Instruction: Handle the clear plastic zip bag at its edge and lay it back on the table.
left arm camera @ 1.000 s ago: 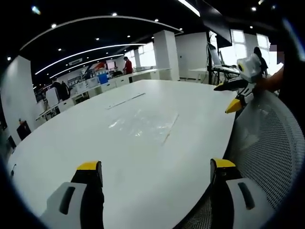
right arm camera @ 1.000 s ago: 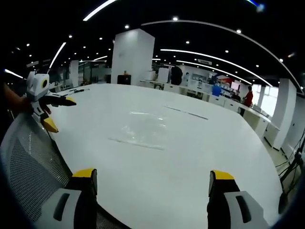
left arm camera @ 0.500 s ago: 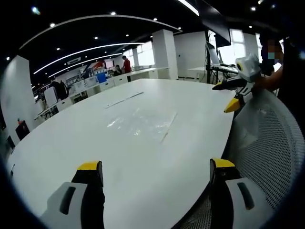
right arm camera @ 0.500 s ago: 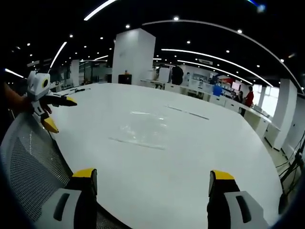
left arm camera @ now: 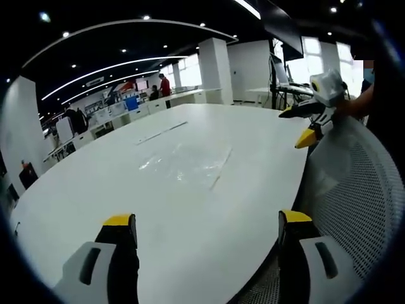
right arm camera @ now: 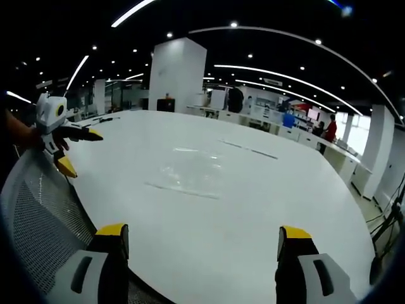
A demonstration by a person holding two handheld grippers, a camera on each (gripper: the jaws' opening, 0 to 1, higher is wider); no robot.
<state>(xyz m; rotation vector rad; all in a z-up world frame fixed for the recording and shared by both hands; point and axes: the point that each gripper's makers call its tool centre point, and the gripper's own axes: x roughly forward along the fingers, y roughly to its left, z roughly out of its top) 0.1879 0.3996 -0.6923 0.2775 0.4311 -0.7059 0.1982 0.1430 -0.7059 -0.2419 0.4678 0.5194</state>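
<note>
Left gripper view, left to right. Desks and standing people [left arm camera: 79,117] far back in an open office, beyond the far edge of the white table [left arm camera: 95,190]. A clear zip bag [left arm camera: 186,166] lies flat near the middle of the table, well apart from both grippers; its zip strip [left arm camera: 220,171] runs along the bag's right edge. A thin pale strip [left arm camera: 163,132] lies beyond the bag, toward the far edge. A white square pillar [left arm camera: 215,69] stands behind. The left gripper [left arm camera: 205,231] sits at the bottom of the view, over the near edge of the table, yellow-tipped jaws spread wide with nothing between them. At right, the right gripper [left arm camera: 302,126] is held in a hand [left arm camera: 354,107] over the table's right edge, jaws parted and empty. A grey mesh chair back [left arm camera: 354,190] fills the lower right, beside the table edge.

Right gripper view, left to right. The left gripper [right arm camera: 77,151] seen from the other side, held over the table's left edge, jaws apart, holding nothing. The mesh chair back [right arm camera: 44,215] is here at lower left. The bag [right arm camera: 193,172] lies mid-table [right arm camera: 304,190], zip strip [right arm camera: 180,190] on the near side. The right gripper [right arm camera: 202,233] at the bottom, jaws wide and empty, short of the bag. This view adds a dark cable [right arm camera: 250,149] across the far table and a person in red [right arm camera: 330,130] at far right.
</note>
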